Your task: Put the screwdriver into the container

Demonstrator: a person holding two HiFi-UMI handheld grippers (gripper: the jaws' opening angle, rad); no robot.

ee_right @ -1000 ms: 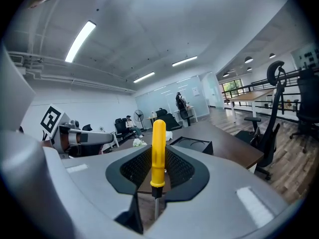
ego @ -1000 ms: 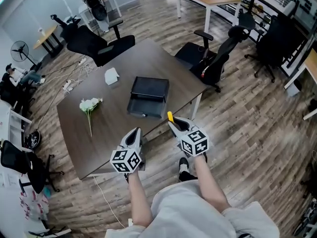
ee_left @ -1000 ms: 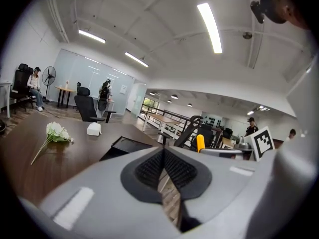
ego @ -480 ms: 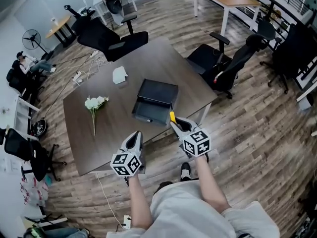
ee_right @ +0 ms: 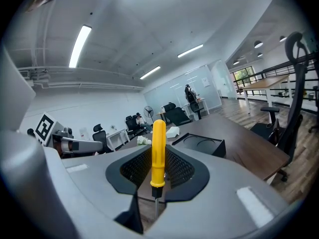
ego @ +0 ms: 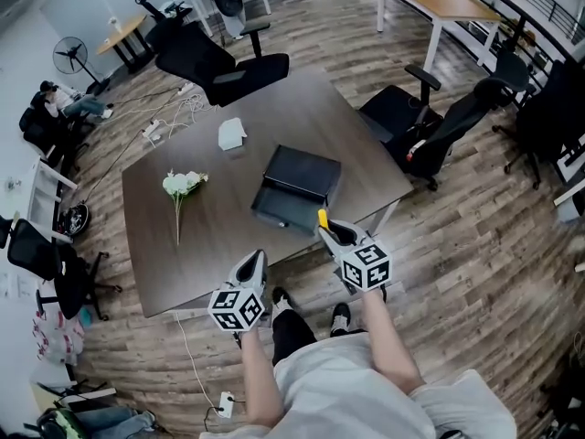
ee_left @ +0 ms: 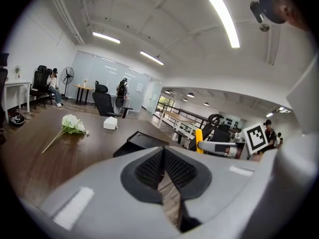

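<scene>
Our right hand-held gripper (ee_right: pixel 158 172) is clenched on the yellow screwdriver (ee_right: pixel 158 148), handle pointing away, just near of the bench (ego: pixel 187 245) edge. Left hand-held gripper (ee_left: pixel 162 167) is closed and empty. We should reach far-left over the black container (ego: pixel 294 188), drop low, then release.

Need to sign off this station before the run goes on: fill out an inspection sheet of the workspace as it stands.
Surface: dark wooden table, only a few things on it.
Job's things: yellow-handled screwdriver upright in the right tongs; black container on the table, screwdriver not in it yet.
Clutter: white flowers and small white box on the table.
Tongs: right tongs shut on the screwdriver; left tongs shut, nothing in them.
Cables: white cables on the floor past the table's far corner; another cable below its near corner.
Surroundings: black office chairs, standing fan, wood floor.
</scene>
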